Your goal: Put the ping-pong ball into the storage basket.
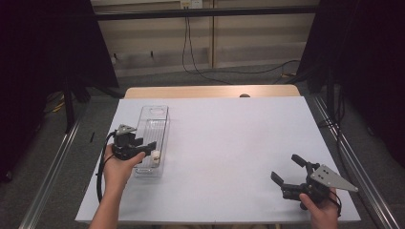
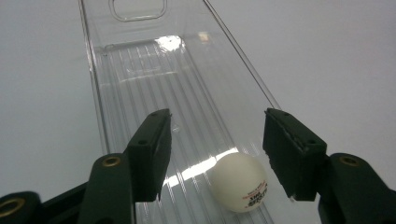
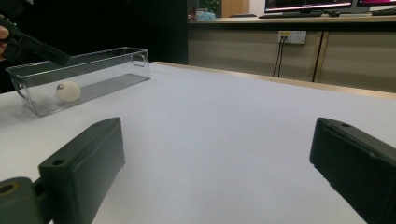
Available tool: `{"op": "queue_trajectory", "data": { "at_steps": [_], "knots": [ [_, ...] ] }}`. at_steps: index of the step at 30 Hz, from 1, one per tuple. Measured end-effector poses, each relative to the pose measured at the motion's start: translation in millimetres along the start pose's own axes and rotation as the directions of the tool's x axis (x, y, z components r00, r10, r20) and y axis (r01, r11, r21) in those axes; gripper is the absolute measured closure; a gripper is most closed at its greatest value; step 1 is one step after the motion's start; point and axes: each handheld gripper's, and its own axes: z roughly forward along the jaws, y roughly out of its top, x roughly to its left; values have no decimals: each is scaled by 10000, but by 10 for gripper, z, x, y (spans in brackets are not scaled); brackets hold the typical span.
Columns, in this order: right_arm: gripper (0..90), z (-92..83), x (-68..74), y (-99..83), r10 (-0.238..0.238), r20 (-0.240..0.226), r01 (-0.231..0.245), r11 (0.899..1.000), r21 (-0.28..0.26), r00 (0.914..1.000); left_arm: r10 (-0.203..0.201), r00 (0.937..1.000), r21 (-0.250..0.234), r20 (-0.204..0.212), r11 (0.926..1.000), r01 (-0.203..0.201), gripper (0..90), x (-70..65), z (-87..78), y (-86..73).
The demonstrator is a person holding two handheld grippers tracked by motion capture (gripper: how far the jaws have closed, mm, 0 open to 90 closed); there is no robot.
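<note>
One white ball (image 2: 238, 182) lies on the ribbed floor of the clear plastic bin (image 1: 165, 125), at the end nearest the person. In the left gripper view the ball sits low between the two black jaws, close to one of them but with a visible gap on each side, so the left gripper (image 1: 152, 149) is released: its jaws stand apart and press on nothing. In the high view this gripper hangs over the near end of the bin, held by the left hand (image 1: 117, 168). The right gripper (image 1: 287, 170) rests near the front corner of the white table (image 1: 229, 143), well apart from the bin, jaws spread wide and empty. Judged from this layout, the placing of the ball in the bin looks done; what seems left is lifting the left gripper clear of the bin. No other loose object appears on the table.
</note>
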Motion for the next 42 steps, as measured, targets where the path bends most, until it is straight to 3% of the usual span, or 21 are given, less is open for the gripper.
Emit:
{"op": "queue_trajectory", "data": {
  "at_steps": [11,21,35,42],
  "knots": [
    [27,2,4,2,24,-20,-24,10000,33,10000,-146,9999,-435,4,9989,146,352,2,-65,-40],
    [27,-2,0,3,55,77,-55,10000,-28,10000,-302,9995,-870,126,9957,312,223,-15,-109,-54],
    [27,-11,1,0,-20,-7,20,10000,-1,10000,-595,9982,-1678,29,9840,591,91,-26,-189,-109],
    [28,-7,1,-1,27,84,-27,10000,-5,10000,-479,9988,-1922,69,9802,483,65,-28,-230,-140]
  ]
}}
